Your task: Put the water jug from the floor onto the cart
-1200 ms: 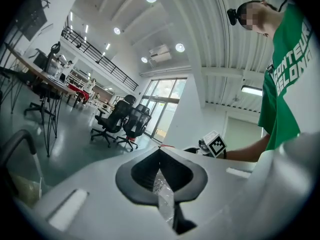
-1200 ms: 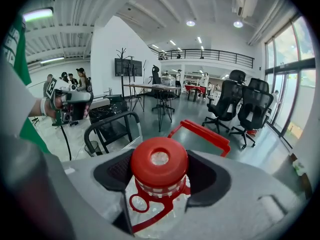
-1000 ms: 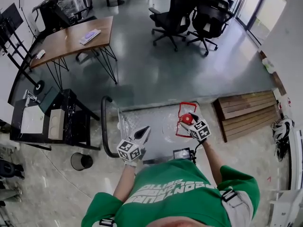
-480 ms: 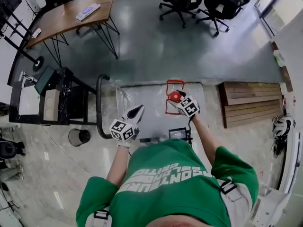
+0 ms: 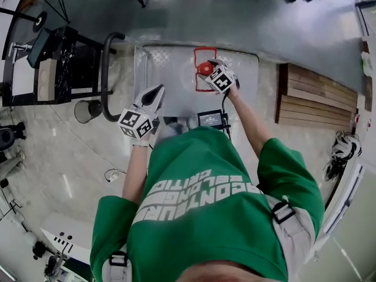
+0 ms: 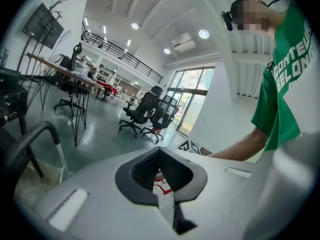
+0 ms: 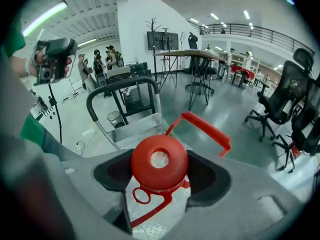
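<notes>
Right gripper [image 7: 160, 168] fingers clamped on red cap [image 7: 172, 176] of water jug [image 7: 134, 196]. Fill unclear, possibly heavy. Smooth cap, handle [image 7: 207, 126] safer. Left gripper [image 6: 161, 166] fingers closed, empty.

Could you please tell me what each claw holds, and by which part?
The right claw grips the jug by its red cap; the left claw is shut on nothing.

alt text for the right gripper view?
The right gripper clamps the red cap of a clear water jug, its red handle raised behind. Below lies a metal cart with a black push bar.
</notes>
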`<state>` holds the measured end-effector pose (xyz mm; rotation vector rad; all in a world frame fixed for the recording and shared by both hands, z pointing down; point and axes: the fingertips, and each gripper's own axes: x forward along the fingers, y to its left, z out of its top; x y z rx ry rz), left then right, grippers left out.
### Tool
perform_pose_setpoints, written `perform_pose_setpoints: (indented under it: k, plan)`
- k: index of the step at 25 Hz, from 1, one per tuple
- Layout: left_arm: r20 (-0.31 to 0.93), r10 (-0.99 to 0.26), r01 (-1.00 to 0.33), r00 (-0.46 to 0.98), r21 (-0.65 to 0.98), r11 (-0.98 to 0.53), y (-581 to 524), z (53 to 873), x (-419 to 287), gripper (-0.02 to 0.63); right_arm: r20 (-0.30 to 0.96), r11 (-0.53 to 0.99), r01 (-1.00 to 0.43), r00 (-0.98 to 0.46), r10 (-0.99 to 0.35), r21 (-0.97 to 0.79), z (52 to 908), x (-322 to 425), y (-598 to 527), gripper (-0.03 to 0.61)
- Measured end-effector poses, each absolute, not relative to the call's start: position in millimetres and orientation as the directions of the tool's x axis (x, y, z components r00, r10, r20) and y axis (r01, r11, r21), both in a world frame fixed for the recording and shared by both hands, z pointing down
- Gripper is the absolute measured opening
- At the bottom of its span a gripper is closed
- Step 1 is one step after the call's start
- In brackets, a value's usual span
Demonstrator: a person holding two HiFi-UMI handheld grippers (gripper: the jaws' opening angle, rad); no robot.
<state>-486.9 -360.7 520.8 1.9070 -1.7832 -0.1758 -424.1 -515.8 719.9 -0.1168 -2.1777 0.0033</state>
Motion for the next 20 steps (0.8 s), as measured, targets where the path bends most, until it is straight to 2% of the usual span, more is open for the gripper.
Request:
perform_pose_setpoints:
  k: [7, 16, 20]
  plan:
    - [0.303, -0.952, -0.882, 0.052, 0.460, 0.098, -368.6, 533.3, -480.8, 0.009, 0.874, 0.983, 0.168, -0.464, 0.145, -0.073, 798.5, -425.2, -529.5, 0.299]
    - [0.333, -0.943, -0.865, -0.012, 0.470, 0.177, -378.5, 540.3, -478.3, 0.009, 0.947, 0.976, 0.200, -0.288, 0.139, -0.083, 880.0, -399.6, -542.0, 0.299]
    - [0.353, -0.935, -0.860, -0.032, 0.467, 0.206, -374.3, 542.9, -483.6, 0.009, 0.939, 0.975, 0.205, -0.311, 0.144, -0.082, 885.5, -405.6, -533.5, 0.299]
